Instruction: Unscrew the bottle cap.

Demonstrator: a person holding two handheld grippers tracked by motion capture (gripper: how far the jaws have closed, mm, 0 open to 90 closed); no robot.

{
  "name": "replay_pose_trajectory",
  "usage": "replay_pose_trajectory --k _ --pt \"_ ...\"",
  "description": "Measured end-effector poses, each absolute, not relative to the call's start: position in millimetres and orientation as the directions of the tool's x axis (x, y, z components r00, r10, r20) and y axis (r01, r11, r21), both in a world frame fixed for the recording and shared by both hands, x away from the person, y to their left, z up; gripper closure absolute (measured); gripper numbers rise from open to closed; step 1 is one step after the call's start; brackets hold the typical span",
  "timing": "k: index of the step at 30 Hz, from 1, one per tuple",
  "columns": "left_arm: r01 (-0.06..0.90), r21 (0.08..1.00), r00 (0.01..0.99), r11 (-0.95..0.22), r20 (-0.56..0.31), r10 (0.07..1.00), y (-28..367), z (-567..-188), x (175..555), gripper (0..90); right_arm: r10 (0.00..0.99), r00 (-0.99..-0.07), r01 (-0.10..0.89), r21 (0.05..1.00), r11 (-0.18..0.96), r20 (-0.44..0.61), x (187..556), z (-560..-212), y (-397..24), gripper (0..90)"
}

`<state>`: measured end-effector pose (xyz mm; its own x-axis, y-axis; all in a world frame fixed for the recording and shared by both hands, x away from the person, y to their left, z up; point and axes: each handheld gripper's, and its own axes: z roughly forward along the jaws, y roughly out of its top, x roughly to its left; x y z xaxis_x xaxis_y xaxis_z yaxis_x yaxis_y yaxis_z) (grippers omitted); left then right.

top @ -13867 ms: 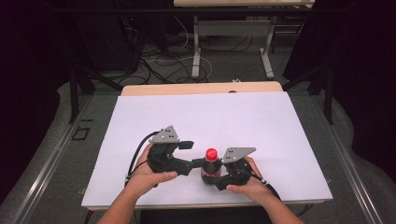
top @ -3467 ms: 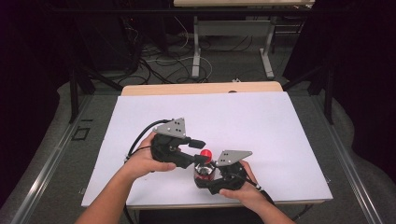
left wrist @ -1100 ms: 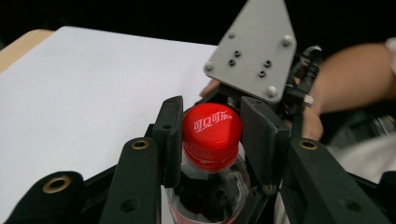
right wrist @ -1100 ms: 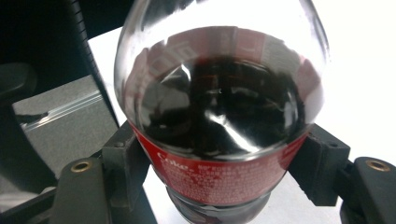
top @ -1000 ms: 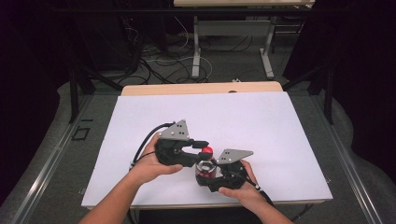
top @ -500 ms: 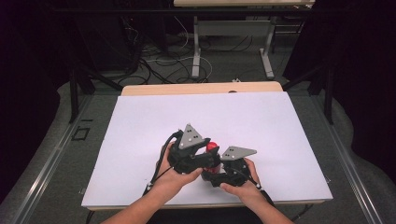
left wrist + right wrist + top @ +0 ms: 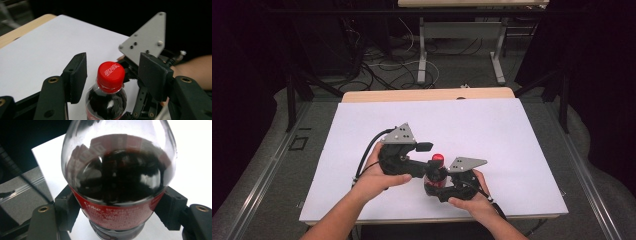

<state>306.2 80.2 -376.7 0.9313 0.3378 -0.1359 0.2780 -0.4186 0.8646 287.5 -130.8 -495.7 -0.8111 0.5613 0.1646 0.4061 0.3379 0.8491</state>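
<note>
A small cola bottle (image 7: 435, 172) with a red cap (image 7: 438, 159) stands upright near the front edge of the white table (image 7: 492, 135). My right gripper (image 7: 432, 184) is shut on its body. In the right gripper view both pads press the red-labelled bottle (image 7: 117, 182) between the right gripper's (image 7: 120, 212) jaws. My left gripper (image 7: 428, 159) reaches in from the left at cap height. Its jaws have just been opening. In the left gripper view the red cap (image 7: 110, 72) sits between the left gripper's (image 7: 113, 75) pads with a gap on each side.
A strip of wooden tabletop (image 7: 427, 94) runs along the far edge of the white table. Beyond it, cables (image 7: 387, 60) and desk legs (image 7: 422, 50) lie on the floor. A person's forearms come in from the bottom. White surface spreads to both sides and behind the bottle.
The left gripper's jaws, closed on the cap one second ago, now stand apart around it. That hand rolled toward the bottle, then swung back left. The right gripper and bottle kept still.
</note>
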Motion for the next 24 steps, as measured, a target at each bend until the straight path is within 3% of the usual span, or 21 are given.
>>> replay_pose_trajectory --k 16,21,24 --pt "0.17 0.848 0.985 -0.502 -0.161 0.06 88.7 -392.9 328.5 57.4 0.469 -0.871 0.354 0.85 0.39 0.148 282.0 -494.7 -123.0 28.9" --pt "0.172 0.851 0.985 -0.496 -0.153 0.078 88.3 -393.5 326.8 60.7 0.476 -0.865 0.364 0.852 0.378 0.158 280.5 -495.5 -121.6 28.8" --pt "0.203 0.855 0.978 -0.477 -0.151 0.145 86.8 -394.2 325.2 61.0 0.508 -0.848 0.368 0.857 0.362 0.15 283.6 -495.8 -124.3 28.9"
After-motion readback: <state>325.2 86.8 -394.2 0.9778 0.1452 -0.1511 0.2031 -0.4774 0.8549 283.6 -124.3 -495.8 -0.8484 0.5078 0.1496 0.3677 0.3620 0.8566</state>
